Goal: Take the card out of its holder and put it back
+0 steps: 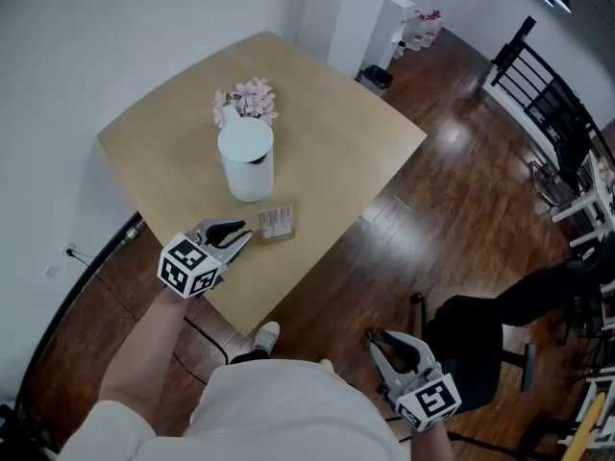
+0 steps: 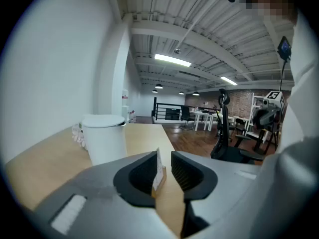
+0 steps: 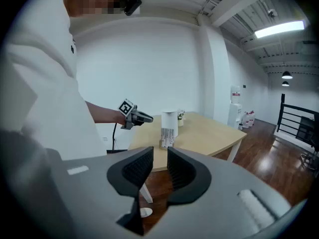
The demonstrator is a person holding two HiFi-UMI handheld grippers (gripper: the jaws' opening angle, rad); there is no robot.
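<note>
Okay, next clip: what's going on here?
A person stands at a wooden table with a gripper in each hand. The left gripper is lined up on the card, which stands in its holder near the table's edge. Its jaws are apart, not gripping. The right gripper hangs over the floor, empty. The card is not yet out.

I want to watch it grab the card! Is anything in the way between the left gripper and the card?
Nothing visible is. The left gripper points its open fingers at the white card in its small wooden holder, only bare tan table between. The white round bin stands farther back, off that path.
</note>
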